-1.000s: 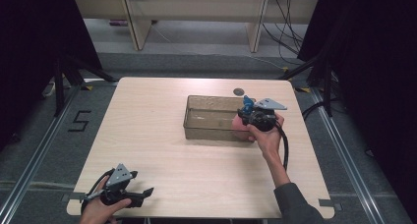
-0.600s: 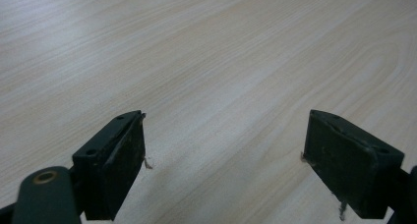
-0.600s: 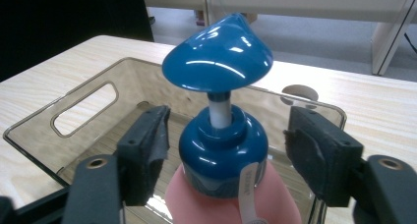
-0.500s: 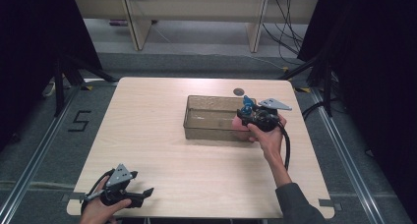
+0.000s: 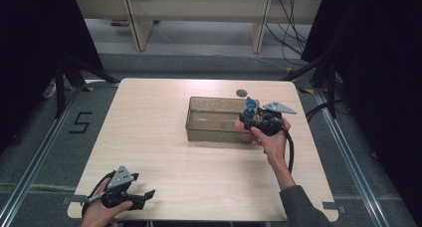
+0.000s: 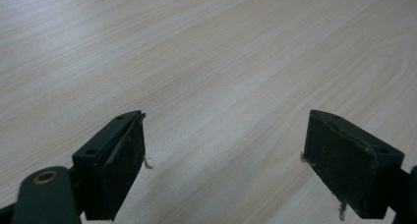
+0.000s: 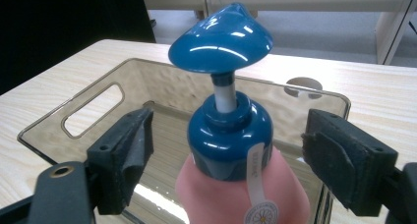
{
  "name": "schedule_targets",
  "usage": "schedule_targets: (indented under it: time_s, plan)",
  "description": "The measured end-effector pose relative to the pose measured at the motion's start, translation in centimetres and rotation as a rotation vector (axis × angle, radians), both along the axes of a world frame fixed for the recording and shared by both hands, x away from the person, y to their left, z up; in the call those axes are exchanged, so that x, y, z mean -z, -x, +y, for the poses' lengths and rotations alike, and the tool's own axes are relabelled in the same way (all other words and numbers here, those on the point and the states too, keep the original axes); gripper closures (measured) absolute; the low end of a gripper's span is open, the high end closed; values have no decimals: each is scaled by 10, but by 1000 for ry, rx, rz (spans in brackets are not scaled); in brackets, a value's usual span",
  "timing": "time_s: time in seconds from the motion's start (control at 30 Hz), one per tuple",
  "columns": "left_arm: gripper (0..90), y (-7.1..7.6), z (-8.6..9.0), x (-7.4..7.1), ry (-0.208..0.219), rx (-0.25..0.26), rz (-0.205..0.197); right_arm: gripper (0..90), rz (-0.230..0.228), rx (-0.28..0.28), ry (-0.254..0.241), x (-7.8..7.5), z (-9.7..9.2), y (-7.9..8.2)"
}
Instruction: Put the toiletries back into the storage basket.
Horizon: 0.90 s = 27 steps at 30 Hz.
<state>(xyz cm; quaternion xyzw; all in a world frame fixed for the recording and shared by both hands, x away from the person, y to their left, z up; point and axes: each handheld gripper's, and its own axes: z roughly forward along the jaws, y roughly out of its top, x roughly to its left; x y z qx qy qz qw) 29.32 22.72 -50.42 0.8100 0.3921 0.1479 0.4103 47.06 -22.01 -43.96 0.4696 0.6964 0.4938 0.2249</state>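
A pink pump bottle (image 7: 228, 130) with a blue pump head (image 5: 250, 106) stands upright in the right end of a clear smoky plastic bin (image 5: 209, 135). My right gripper (image 7: 226, 155) reaches over the bin's right end with the bottle's blue collar between its jaws. The jaws have just been opening, and both pads (image 7: 135, 150) stand clear of the bottle. In the high view the right gripper (image 5: 246, 118) is held by a hand at the bin's edge. My left gripper (image 5: 149, 193) rests open at the table's near left corner, with bare wood between its jaws (image 6: 223, 160).
The bin's rim (image 7: 74, 97) has a handle slot in its far wall. A round cable hole (image 5: 242, 92) lies in the table just behind the bin. A light wood tabletop (image 5: 149, 127) stretches left of the bin. Shelving and cables stand beyond the far edge.
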Motion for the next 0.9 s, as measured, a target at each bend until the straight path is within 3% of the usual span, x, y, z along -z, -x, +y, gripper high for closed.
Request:
schedule_targets:
  time_s: [0.07,0.1,0.17,0.23,0.3,0.33,0.37,0.47,0.5,0.57,0.6,0.63,0.73,0.8,0.9]
  plan:
    - [152,1,2,-1,-17,7,2,194,8,1,-13,-1,0,1]
    - [152,2,1,-1,1,-5,3,191,5,3,-12,-1,0,0]
    - [152,2,3,-2,-14,6,2,187,-21,3,-12,-1,-1,-1]
    - [153,2,2,-1,5,-6,-2,185,5,12,-30,-3,1,1]
    - [152,2,2,-2,-11,6,-1,178,0,5,-29,-3,1,2]
    - [153,2,2,-2,-15,9,-1,178,0,15,-2,-5,0,3]
    - [153,3,1,-1,8,2,-3,177,-5,9,-28,-4,0,3]
    - [153,3,3,-2,-6,5,-4,176,-12,14,-17,-7,-1,6]
    - [152,2,4,-2,-16,10,-16,176,10,24,-40,-9,1,8]
    - [152,3,2,-2,16,-9,-3,173,-13,19,-25,-10,0,8]
    - [153,3,2,-2,18,-10,-3,173,-20,14,-7,-11,-1,9]
    - [152,4,2,-3,4,-18,4,172,-15,11,-29,-10,1,9]
    - [152,3,2,-1,18,-9,-9,171,-20,18,-19,-10,2,10]
    - [153,3,3,-3,-2,-1,-1,171,-18,16,-10,-12,2,12]
    - [153,4,2,-2,12,-13,-3,170,-29,12,3,-12,2,13]
